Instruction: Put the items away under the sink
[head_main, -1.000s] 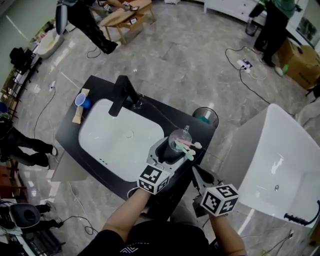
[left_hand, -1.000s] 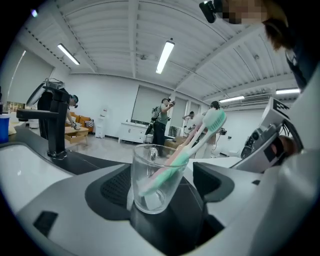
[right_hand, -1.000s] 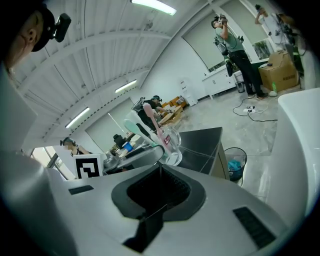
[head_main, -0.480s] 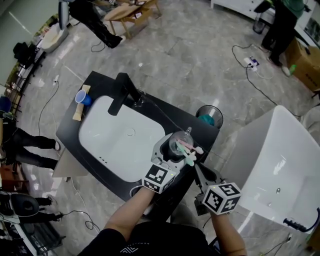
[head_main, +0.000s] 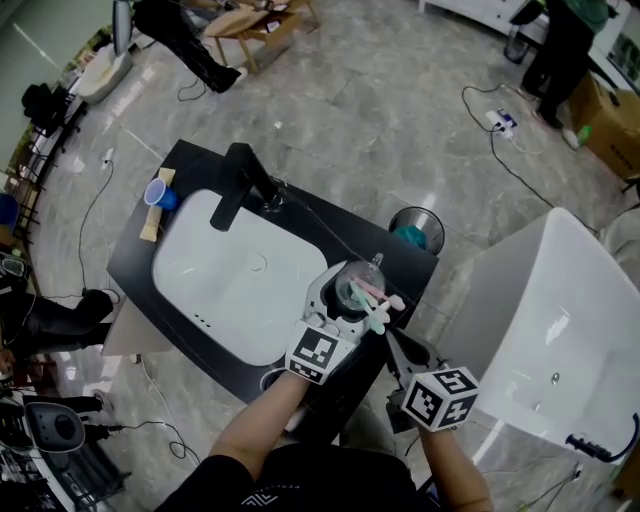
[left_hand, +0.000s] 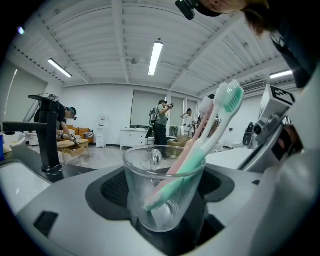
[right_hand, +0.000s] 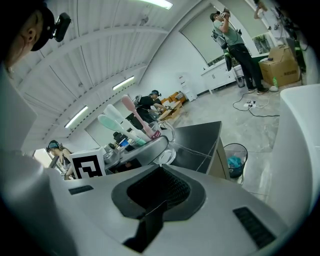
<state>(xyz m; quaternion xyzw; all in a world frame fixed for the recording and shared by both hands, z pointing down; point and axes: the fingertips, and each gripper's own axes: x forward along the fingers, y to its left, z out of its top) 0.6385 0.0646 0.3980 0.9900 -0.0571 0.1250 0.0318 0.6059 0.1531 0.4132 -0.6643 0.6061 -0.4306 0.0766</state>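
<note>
The right hand-held gripper (head_main: 400, 352) hangs nearest, clenched and empty; just beyond, the left hand-held gripper (head_main: 345, 302) stays clamped on the glass (head_main: 356, 283) of toothbrushes (head_main: 376, 297), barely shifted over the table's (head_main: 190, 165) near right corner; the carry down under the sink (head_main: 230, 280) seems not yet begun.

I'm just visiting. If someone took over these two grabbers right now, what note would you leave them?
Left gripper: shut on the glass cup holding two toothbrushes, over the counter's right end.
Right gripper: shut, empty, beside it.
Blue cup and a tan item sit on the counter left of the sink.
Done: glass cup gripped. Left: stow it under the sink, then the blue cup; that space isn't in view.
</note>
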